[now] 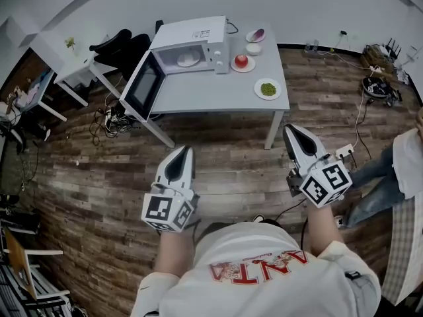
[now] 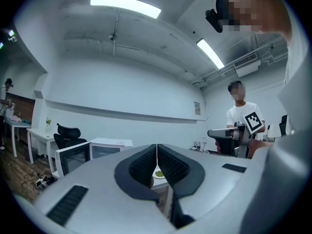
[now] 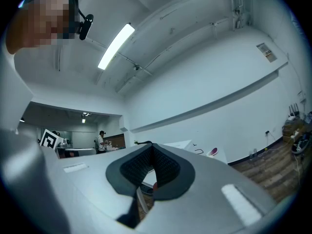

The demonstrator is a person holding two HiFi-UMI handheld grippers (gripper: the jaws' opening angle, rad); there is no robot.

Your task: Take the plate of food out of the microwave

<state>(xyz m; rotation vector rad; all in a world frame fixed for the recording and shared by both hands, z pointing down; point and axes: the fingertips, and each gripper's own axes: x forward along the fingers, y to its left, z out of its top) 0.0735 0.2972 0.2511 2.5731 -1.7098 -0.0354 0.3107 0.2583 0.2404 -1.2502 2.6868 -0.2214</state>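
A white microwave (image 1: 192, 45) stands at the back left of a grey table (image 1: 218, 94), its door (image 1: 144, 84) swung wide open to the left. Inside it lies a pale plate of food (image 1: 188, 59). Both grippers hang close to my body, well short of the table. My left gripper (image 1: 187, 148) is shut and empty, and it points toward the table's front edge. My right gripper (image 1: 289, 128) is also shut with nothing in it. In the left gripper view the jaws (image 2: 156, 155) meet, with the microwave (image 2: 105, 147) far behind them. The right gripper view shows its jaws (image 3: 152, 157) pressed together.
On the table right of the microwave sit a plate with red food (image 1: 242, 62), a plate with green food (image 1: 268, 89) and two small bowls (image 1: 254, 41). A black office chair (image 1: 122, 45) and a white desk (image 1: 73, 71) stand left. A person (image 1: 403, 170) stands right; cables (image 1: 109, 121) lie on the floor.
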